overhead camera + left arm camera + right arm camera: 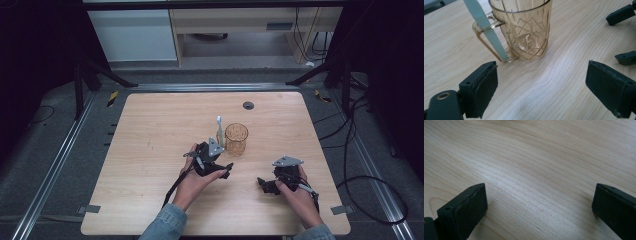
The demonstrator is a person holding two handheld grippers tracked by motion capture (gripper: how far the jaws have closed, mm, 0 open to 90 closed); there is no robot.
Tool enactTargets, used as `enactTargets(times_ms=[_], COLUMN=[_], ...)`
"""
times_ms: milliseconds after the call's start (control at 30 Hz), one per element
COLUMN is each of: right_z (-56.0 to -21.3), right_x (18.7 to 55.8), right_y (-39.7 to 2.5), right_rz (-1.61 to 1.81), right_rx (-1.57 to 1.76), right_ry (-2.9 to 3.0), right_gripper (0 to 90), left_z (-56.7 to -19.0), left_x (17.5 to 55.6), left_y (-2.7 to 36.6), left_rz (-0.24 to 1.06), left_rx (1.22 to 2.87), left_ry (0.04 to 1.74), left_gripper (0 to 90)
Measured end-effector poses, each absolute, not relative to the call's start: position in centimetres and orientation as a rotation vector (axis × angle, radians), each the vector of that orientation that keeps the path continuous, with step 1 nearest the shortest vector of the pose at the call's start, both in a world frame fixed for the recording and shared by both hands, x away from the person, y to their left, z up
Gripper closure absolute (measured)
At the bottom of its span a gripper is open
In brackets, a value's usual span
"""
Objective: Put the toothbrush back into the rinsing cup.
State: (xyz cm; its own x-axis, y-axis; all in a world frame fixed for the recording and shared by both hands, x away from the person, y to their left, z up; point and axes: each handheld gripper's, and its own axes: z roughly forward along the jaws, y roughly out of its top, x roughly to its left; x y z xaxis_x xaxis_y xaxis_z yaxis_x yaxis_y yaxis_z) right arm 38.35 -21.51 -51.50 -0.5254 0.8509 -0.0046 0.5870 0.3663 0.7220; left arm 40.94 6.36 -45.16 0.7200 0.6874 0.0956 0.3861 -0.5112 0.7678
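Just ahead of the gaping left tongs (541, 82) — amber mug (524, 30), untouched.

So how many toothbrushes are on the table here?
1. A single pale toothbrush stands propped through the handle of the amber glass mug, near the table's middle, just ahead of the open left claw.

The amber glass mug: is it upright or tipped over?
Upright. The amber glass mug stands on its base on the table, rim up.
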Motion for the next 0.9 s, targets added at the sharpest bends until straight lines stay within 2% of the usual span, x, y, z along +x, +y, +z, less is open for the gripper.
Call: enactTargets(times_ms=[500,900], right_z=[-51.5,-51.5], right_x=[38.4,38.3], right_y=[-21.5,-21.5], right_rz=[0.959,0.959], right_rx=[1.256,1.256], right_ry=[2.255,2.255], right_gripper=[0.3,0.3], left_z=[-45.1,-44.7], left_x=[40.7,41.1], left_y=[8.9,15.7], left_rz=[0.485,0.573], left_rx=[2.228,2.22], left_ry=[0.926,1.057], left_gripper=[6.7,6.7])
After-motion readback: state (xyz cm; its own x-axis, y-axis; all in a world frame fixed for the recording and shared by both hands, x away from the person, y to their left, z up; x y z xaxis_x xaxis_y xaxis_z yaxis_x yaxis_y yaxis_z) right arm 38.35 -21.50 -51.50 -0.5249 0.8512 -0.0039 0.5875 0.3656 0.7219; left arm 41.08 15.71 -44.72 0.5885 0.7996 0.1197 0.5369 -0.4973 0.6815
